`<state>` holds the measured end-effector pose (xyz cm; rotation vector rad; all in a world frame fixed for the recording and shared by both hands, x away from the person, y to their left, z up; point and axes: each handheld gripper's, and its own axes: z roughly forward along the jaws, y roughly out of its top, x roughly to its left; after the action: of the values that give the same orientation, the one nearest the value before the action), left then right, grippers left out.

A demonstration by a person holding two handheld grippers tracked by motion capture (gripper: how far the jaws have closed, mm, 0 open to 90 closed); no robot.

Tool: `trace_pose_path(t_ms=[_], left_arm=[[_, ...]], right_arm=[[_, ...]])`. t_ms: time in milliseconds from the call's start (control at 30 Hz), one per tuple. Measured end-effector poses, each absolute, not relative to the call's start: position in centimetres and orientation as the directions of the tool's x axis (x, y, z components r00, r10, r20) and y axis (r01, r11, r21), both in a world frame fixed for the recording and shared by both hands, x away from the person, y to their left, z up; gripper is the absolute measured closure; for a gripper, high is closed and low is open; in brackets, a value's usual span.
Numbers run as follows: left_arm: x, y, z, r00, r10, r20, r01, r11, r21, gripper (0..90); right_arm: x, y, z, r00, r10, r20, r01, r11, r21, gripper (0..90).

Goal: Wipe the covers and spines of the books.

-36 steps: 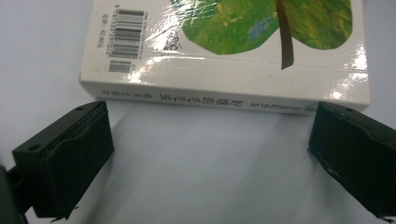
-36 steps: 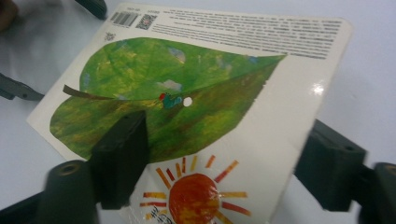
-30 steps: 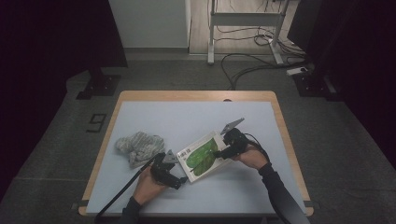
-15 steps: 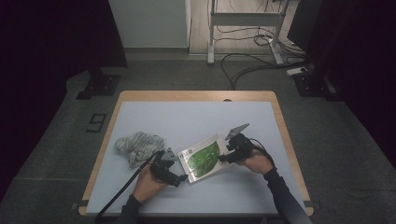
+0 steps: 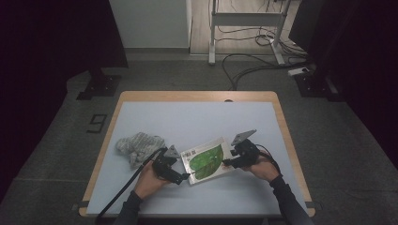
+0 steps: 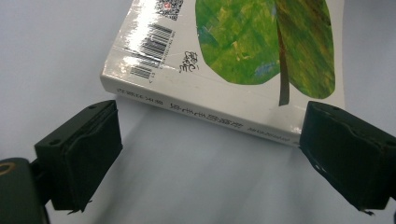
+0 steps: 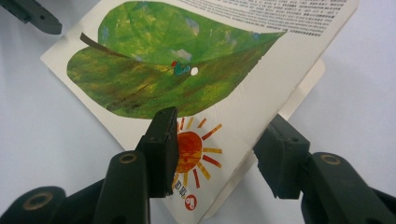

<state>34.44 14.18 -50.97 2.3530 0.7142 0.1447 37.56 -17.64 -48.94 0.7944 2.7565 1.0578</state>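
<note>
Since earlier our right claw (image 7: 215, 149) has been closing astride the lifted cover of the leaf-printed white picture book (image 7: 187, 79), pads not pressing, left claw (image 6: 210, 154) wide beside its spine.

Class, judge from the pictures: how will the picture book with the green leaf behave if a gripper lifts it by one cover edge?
The book looks thin with a glossy cover, so it may slip. Its cover already lifts away from the pages, so it would probably swing open.

Pale blue table (image 5: 197, 117), wooden rim; book (image 5: 206, 160) flat, grey cloth (image 5: 137, 146) crumpled left.
</note>
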Motion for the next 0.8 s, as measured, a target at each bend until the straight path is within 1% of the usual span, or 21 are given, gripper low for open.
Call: trace_pose_path(t_ms=[300, 500, 700, 800], left_arm=[[34.9, 14.0, -50.8, 0.849, 0.515, -0.119, 0.464, -0.618, 0.634, 5.8], [35.1, 13.2, -50.9, 0.856, 0.496, -0.145, 0.466, -0.618, 0.633, 9.0], [35.0, 12.7, -50.5, 0.862, 0.493, -0.116, 0.448, -0.635, 0.629, 9.8], [34.9, 12.5, -50.2, 0.865, 0.492, -0.093, 0.436, -0.648, 0.625, 9.9]], right_arm=[[36.7, -18.3, -49.2, -0.857, 0.506, 0.103, 0.439, 0.610, 0.659, 53.4], [36.3, -18.7, -49.3, -0.854, 0.508, 0.109, 0.443, 0.601, 0.665, 54.3], [36.4, -19.1, -49.6, -0.850, 0.508, 0.140, 0.460, 0.585, 0.669, 53.5], [36.5, -19.2, -49.5, -0.848, 0.509, 0.146, 0.463, 0.580, 0.670, 50.6]])
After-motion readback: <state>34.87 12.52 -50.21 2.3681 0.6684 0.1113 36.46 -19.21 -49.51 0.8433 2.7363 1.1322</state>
